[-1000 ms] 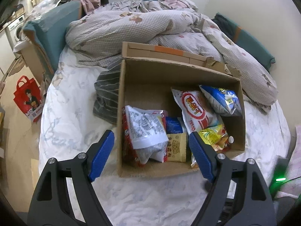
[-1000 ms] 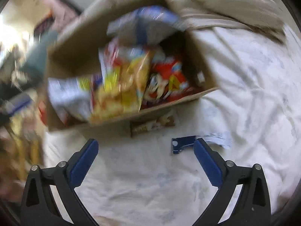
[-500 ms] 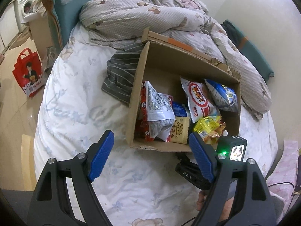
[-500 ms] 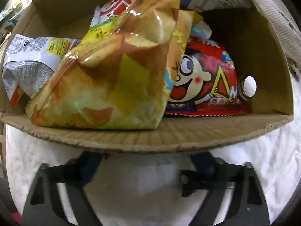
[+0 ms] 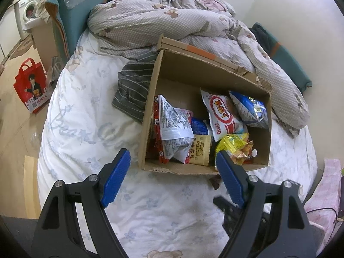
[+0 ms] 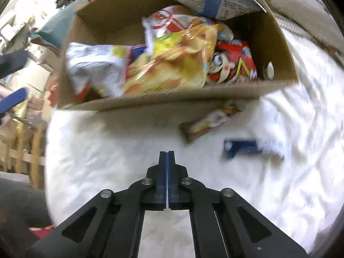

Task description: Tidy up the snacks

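A cardboard box (image 5: 148, 116) lies on the bed and holds several snack bags: a white and red one (image 5: 174, 126), a white Oishi bag (image 5: 221, 114), a blue bag (image 5: 249, 107) and a yellow bag (image 5: 234, 146). My left gripper (image 5: 172, 176) is open and empty above the bed in front of the box. In the right wrist view the box (image 6: 167, 101) is ahead. A brown snack bar (image 6: 208, 122) and a blue packet (image 6: 243, 148) lie on the sheet. My right gripper (image 6: 167, 157) is shut and empty above the sheet, short of them.
A rumpled checked duvet (image 5: 172, 23) lies behind the box and a striped grey cloth (image 5: 133, 86) at its left. A red shopping bag (image 5: 30, 86) stands on the floor left of the bed. A teal cushion (image 5: 286, 62) lies by the wall.
My right gripper has closed and pulled back from the box wall; the bar and blue packet are in view again. My left gripper has shifted little and stays open.
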Tool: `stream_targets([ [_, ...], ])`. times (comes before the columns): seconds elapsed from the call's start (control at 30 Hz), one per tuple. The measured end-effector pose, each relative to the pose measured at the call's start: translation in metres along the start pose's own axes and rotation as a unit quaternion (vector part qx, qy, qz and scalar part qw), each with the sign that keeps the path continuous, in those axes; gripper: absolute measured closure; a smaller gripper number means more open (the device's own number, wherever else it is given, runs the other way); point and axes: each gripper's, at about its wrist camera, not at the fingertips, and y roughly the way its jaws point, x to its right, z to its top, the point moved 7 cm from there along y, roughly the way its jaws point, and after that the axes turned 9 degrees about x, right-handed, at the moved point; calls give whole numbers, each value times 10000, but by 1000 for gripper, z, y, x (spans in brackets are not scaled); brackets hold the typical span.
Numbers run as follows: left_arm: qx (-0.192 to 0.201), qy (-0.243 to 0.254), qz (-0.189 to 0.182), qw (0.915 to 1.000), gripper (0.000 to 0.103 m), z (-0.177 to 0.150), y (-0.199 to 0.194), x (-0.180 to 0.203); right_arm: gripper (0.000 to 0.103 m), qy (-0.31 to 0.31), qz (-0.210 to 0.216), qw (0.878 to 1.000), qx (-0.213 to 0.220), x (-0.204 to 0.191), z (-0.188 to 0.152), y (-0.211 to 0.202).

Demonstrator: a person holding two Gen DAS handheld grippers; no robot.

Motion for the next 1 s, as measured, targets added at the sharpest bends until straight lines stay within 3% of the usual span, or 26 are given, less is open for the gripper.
stream_targets([
  [0.13,-75,-71,-16,9999,24,-4,0,-1,103,177,240,9994,-157,-11,-22,-18],
  [0.23,-70,-6,-36,10000,24,-6,-1,1,95,561,114,9983,-135,5,-20,-24],
  [0.3,-122,175,-44,9998,24,-10,1,6,88,859,-194,9961,-107,35,-8,-26],
  [0.33,-170,262,-46,9995,24,-12,2,8,74,998,-361,9943,-80,49,-1,-24],
  [0.37,-210,308,-54,9993,24,-15,4,10,47,1237,-512,9910,-78,64,1,-25],
  [0.43,-243,303,-64,9992,24,-18,6,12,18,1909,-731,9789,-24,98,6,-26],
  [0.53,-276,313,-76,9991,24,-20,8,15,16,1910,-1207,9735,-355,130,10,-6],
  [0.63,-303,355,-71,9989,24,-22,11,16,13,1876,-1122,9736,-660,139,13,18],
  [0.7,-322,342,-73,9989,24,-24,12,15,5,1768,-1119,9755,-685,140,18,28],
  [0.8,-377,310,-53,9988,24,-26,16,14,3,1297,-1264,9812,-674,135,26,38],
  [0.83,-396,295,-48,9988,24,-27,17,13,4,1213,-1310,9817,-660,133,27,40],
  [0.93,-409,292,-57,9987,24,-27,18,14,25,1076,-1621,9795,-515,126,24,41],
  [1.0,-397,314,-66,9987,24,-27,18,16,32,992,-1645,9804,-445,121,20,38],
])
